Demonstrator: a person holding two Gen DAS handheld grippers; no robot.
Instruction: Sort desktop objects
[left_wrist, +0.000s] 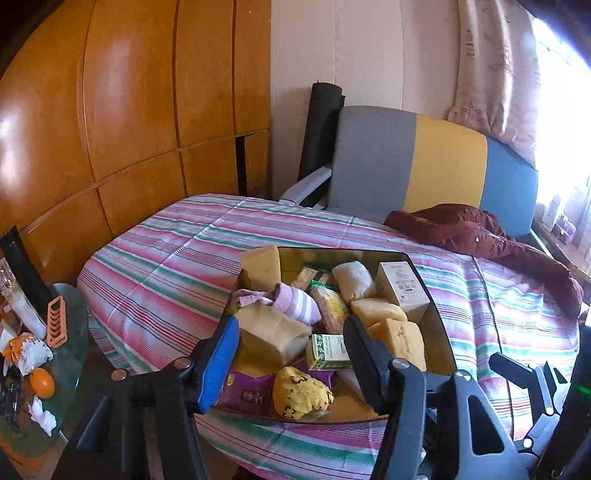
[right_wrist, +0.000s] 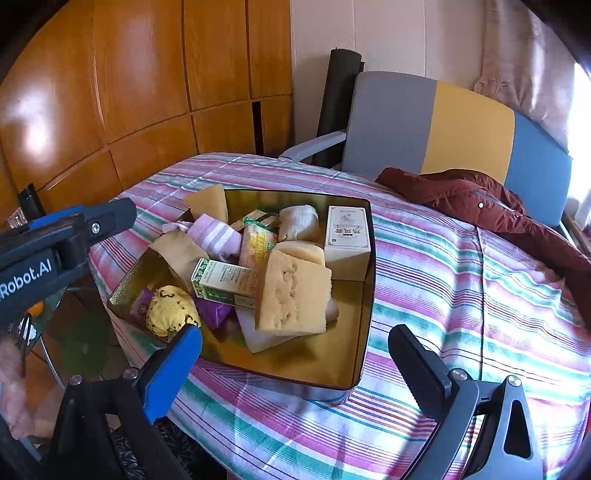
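A gold-lined box (right_wrist: 354, 332) sat on the striped tablecloth (right_wrist: 443, 295), heaped with the objects to be sorted. The left gripper (left_wrist: 291, 354) hung above the near end of the box with its fingers spread apart and nothing between them; its blue pad (left_wrist: 218, 365) and black finger (left_wrist: 365, 362) covered parts of the pile in the left wrist view. The right gripper (right_wrist: 295, 362) hovered short of the near wall of the box, fingers also wide apart and empty.

Inside, a large yellow sponge block (right_wrist: 291, 295) leaned upright near the middle, and a green-and-white carton (right_wrist: 225, 280) lay beside it — its print was too small to read. A pink striped sock (right_wrist: 218, 236) lay behind the carton, and a yellow spotted bundle (right_wrist: 170, 312) sat at the left corner over a purple packet (right_wrist: 212, 310) that was mostly buried. A white carton (right_wrist: 347, 240) stood upright against the right wall. A rolled white cloth (right_wrist: 297, 221) and a yellow snack packet (right_wrist: 258, 243) were half hidden among the rest; what lay beneath the pile could not be made out.

A maroon jacket (right_wrist: 498, 214) was draped at the far right of the table, cut off by the frame edge. Behind it stood a grey, yellow and blue chair (right_wrist: 443, 125). The glass side table (left_wrist: 74, 332) at the left held clutter — an orange (left_wrist: 41, 382) among it — otherwise hard to identify.
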